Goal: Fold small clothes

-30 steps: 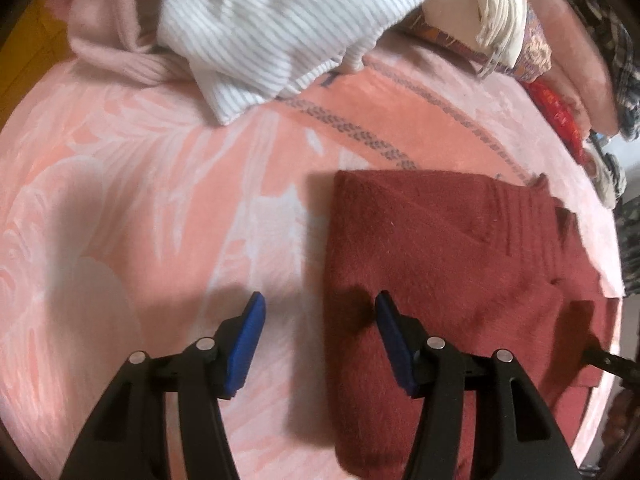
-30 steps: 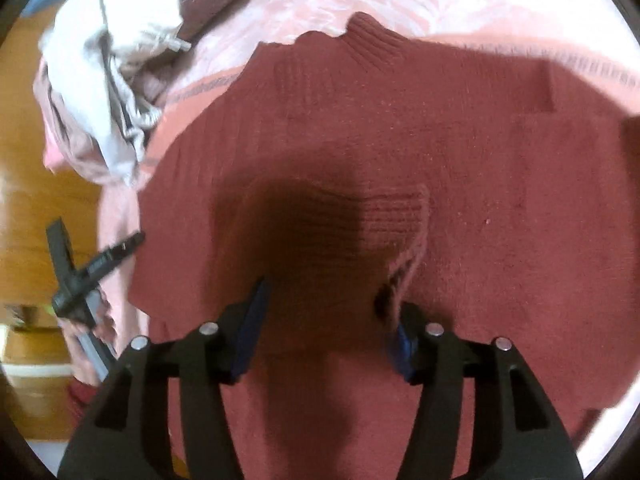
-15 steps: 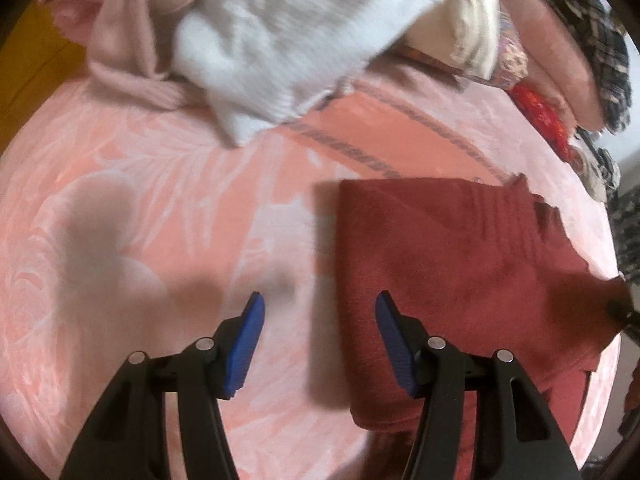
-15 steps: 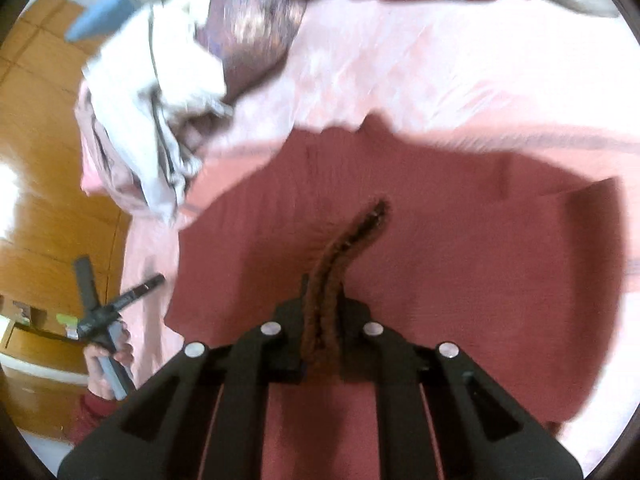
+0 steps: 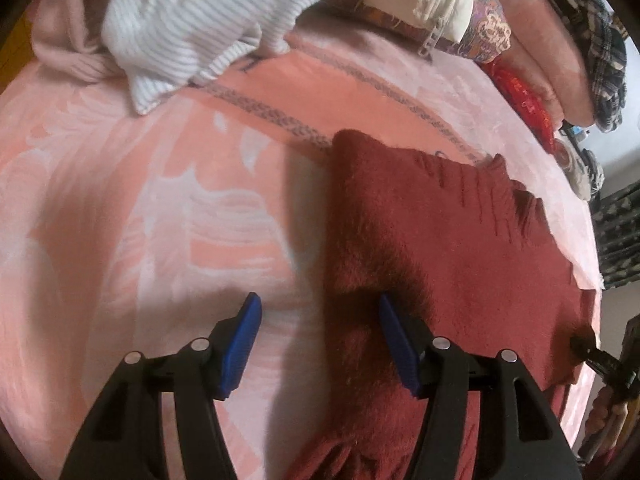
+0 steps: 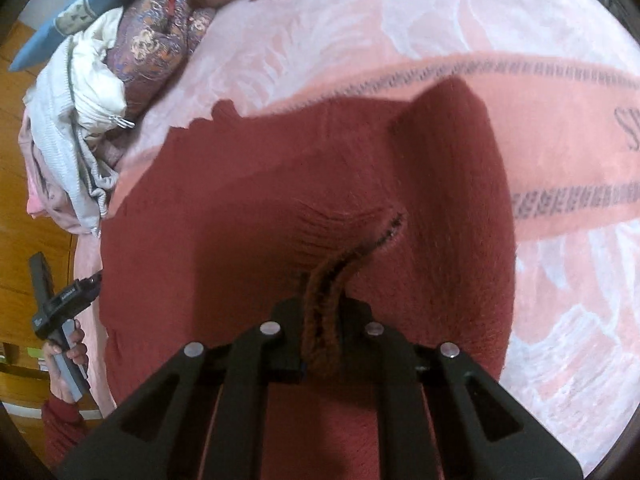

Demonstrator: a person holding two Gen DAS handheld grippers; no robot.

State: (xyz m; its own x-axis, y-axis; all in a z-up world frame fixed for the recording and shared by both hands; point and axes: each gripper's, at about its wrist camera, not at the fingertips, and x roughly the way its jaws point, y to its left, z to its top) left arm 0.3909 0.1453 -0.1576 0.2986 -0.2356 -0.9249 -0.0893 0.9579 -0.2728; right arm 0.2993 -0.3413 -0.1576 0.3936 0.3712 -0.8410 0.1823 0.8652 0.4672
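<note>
Holding a ribbed edge of the sweater (image 6: 280,208), the right hand-held gripper (image 6: 320,344) is closed on a pinched fold of the dark red knit, and this fold is rising from the cloth straight into the jaws. The sweater is lying on the pink blanket (image 5: 140,200) of the bed, already partly folded, with a straight folded edge on its left side. The left hand-held gripper (image 5: 320,344) is open and is holding nothing; it is hovering over that left edge, one blue pad above the blanket and the other above the sweater.

I judge that the step in hand is carrying the pinched part across the body of the sweater to make the next fold. To do it well, the right hand-held gripper should be lifting only enough to free the layer, then moving low and slow, so the knit is not dragging the lower layers with it. The left one could be pressing or pinching the near edge to keep the sweater in place. The pinched edge should be laid parallel to the straight side before letting go.

The knit looks thick and fuzzy, so it may cling to the blanket. The pile of clothes (image 5: 208,12) at the far side is well apart and is not in the way.
</note>
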